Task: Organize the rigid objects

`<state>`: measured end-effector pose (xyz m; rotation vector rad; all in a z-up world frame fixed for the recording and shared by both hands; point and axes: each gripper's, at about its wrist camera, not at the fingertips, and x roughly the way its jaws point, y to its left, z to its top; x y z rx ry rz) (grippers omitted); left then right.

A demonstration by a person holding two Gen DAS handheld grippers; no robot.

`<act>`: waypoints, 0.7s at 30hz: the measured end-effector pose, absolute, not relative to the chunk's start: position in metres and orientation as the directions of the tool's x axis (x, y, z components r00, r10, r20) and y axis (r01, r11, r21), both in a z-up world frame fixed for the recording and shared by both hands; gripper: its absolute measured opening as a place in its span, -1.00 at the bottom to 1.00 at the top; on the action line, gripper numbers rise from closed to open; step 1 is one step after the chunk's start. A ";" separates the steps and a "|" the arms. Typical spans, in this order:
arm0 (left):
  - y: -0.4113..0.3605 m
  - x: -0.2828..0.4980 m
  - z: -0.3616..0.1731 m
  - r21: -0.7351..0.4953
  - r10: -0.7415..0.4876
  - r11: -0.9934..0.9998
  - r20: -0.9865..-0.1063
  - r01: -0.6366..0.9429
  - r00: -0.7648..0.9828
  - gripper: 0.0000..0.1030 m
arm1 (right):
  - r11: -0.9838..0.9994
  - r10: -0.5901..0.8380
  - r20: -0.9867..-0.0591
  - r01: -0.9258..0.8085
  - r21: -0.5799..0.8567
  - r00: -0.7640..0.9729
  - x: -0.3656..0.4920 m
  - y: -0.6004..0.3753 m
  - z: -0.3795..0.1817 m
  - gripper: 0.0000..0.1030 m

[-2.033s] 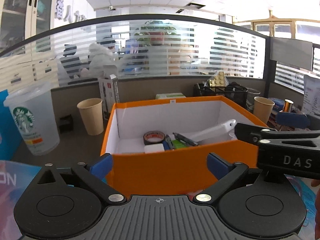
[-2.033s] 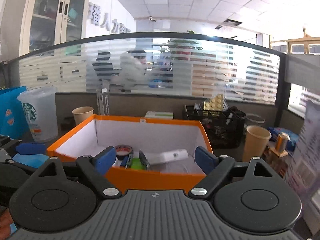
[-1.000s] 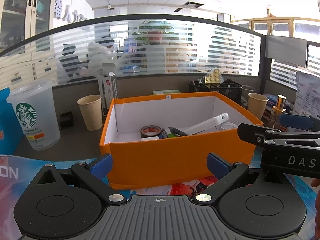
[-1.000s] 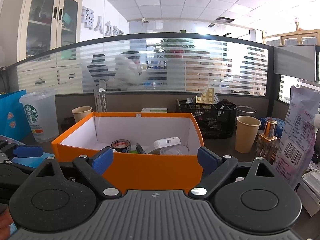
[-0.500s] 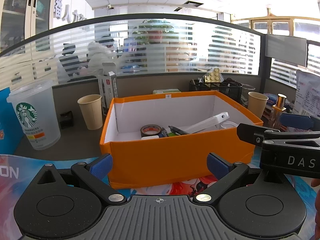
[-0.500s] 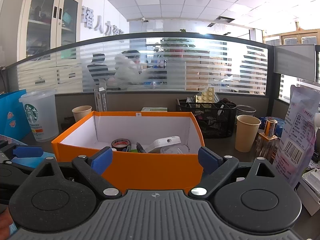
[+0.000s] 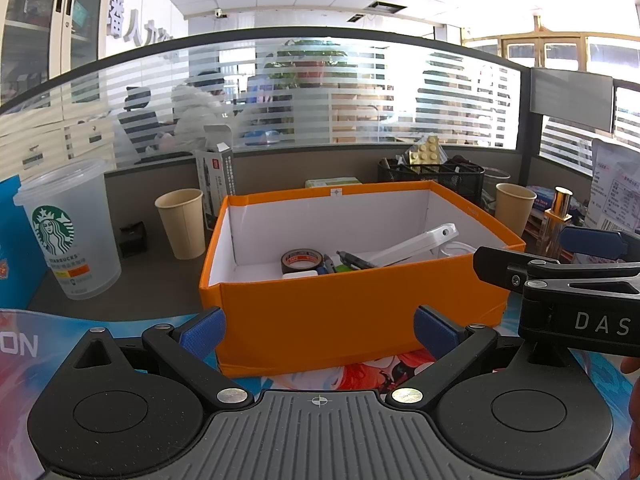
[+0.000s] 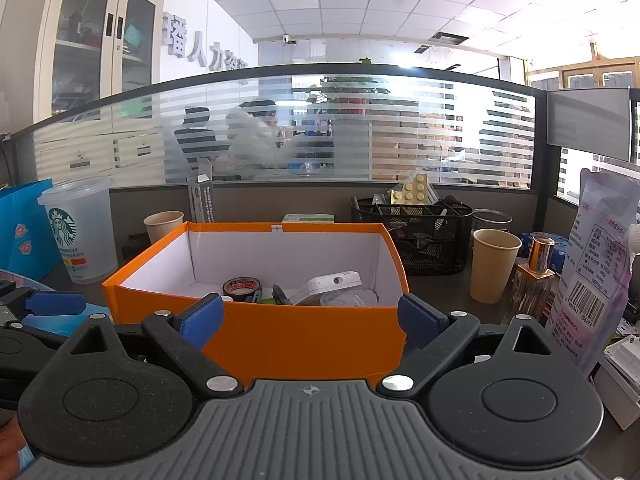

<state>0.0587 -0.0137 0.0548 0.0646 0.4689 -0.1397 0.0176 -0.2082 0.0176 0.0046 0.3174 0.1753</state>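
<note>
An orange box (image 7: 352,312) with white inner walls stands on the desk, its near side resting on a colourful printed mat (image 7: 344,374) along the desk's front edge. Inside it lie a roll of dark tape (image 7: 301,260) toward the left, a white flat device (image 7: 416,242) leaning up toward the right wall, some dark pens (image 7: 354,260) between them, and a clear plastic lid (image 8: 350,300) at the right end.

The left gripper (image 7: 318,326) hangs just in front of the box's near wall with both blue-padded fingers spread wide and nothing between them. The right gripper (image 8: 310,314) is likewise released and empty, held near the box's front right corner; in the left view its black body marked "DAS" shows at the right edge.

Toward the desk's left edge stands a clear Starbucks cup (image 7: 68,232), with 1 paper cup (image 7: 180,222) between it and the box. Toward the back right corner of the desk sit a black mesh organiser (image 8: 420,236), a 2nd paper cup (image 8: 494,264) and a gold-capped bottle (image 8: 538,268), with a printed plastic bag (image 8: 596,264) at the right edge. A frosted, striped glass partition (image 8: 320,128) runs along the back edge of the desk.
</note>
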 end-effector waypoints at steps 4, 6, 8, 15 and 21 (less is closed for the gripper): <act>-0.014 0.059 0.055 0.029 -0.121 0.988 -0.454 0.150 0.883 0.96 | 0.985 0.173 -0.310 -0.172 0.032 0.935 0.017 -0.208 0.018 0.83; -0.014 0.059 0.055 0.030 -0.120 0.988 -0.454 0.150 0.883 0.96 | 0.985 0.173 -0.310 -0.171 0.033 0.935 0.018 -0.208 0.018 0.83; -0.014 0.059 0.055 0.028 -0.121 0.988 -0.454 0.149 0.883 0.96 | 0.985 0.171 -0.309 -0.171 0.030 0.935 0.017 -0.208 0.018 0.84; -0.014 0.058 0.054 0.028 -0.122 0.988 -0.454 0.151 0.883 0.96 | 0.985 0.170 -0.308 -0.169 0.030 0.936 0.017 -0.208 0.018 0.87; -0.010 0.056 0.057 0.007 -0.128 0.989 -0.445 0.146 0.886 0.97 | 0.987 0.158 -0.252 -0.156 0.027 0.955 0.008 -0.210 0.023 1.00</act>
